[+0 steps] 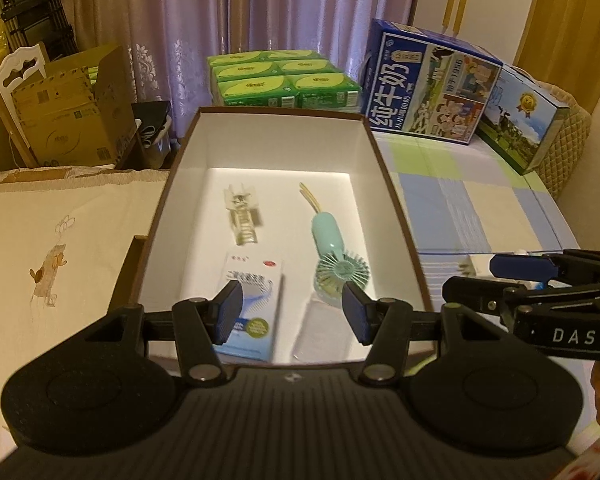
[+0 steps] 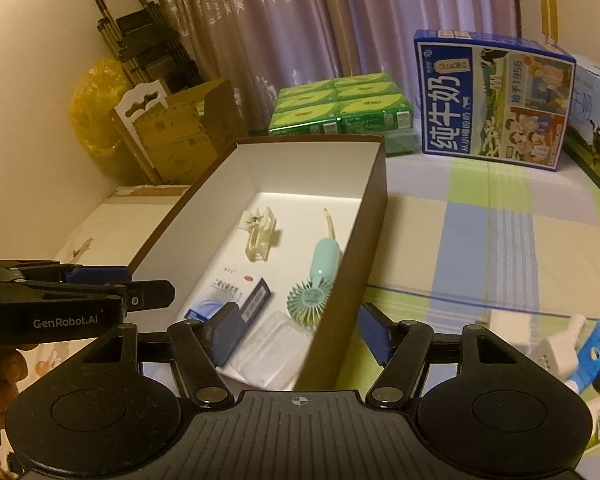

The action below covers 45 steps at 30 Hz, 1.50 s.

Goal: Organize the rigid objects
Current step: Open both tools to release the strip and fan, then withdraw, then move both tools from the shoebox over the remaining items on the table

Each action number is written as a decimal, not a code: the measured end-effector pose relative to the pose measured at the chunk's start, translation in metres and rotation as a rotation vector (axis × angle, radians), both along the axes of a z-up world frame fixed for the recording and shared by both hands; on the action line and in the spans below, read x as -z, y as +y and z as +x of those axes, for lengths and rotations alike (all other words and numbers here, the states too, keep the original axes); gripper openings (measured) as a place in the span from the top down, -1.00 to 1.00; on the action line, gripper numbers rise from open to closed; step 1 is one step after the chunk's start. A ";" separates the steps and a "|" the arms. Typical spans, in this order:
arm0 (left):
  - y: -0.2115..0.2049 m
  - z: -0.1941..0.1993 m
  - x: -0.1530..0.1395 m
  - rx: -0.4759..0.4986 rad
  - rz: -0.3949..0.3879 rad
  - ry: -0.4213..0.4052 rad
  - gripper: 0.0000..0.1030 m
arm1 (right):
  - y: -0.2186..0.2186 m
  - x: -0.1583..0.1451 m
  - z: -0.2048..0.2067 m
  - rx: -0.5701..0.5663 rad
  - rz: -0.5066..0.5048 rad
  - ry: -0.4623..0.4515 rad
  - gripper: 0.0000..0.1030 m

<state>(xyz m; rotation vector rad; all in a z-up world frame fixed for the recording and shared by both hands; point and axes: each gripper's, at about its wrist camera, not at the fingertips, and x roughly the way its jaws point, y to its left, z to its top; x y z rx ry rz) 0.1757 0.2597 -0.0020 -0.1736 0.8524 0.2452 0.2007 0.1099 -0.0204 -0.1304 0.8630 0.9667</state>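
With four items already lying in the box (image 2: 352, 236), namely the fan (image 2: 312, 300), hair clip (image 2: 258, 236), carton (image 2: 230, 300) and clear case (image 2: 272, 352), collect next from the loose items (image 2: 572, 352) on the bedspread to the right. Both the left gripper (image 1: 292, 312) and right gripper (image 2: 300, 332) are spread wide and hold nothing. Approach low, centre the fingers on one item, and close firmly.

Inside the open box (image 1: 396, 200) on the checked cloth (image 1: 460, 208), the hair clip (image 1: 241, 216) lies left of the handheld fan (image 1: 334, 252), the medicine carton (image 1: 248, 304) nearer, milk cartons (image 1: 424, 84) standing behind.
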 end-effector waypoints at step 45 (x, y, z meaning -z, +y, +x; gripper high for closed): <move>-0.207 0.027 0.038 0.235 -0.089 0.099 0.01 | -0.251 0.025 0.057 0.255 -0.075 0.146 -0.23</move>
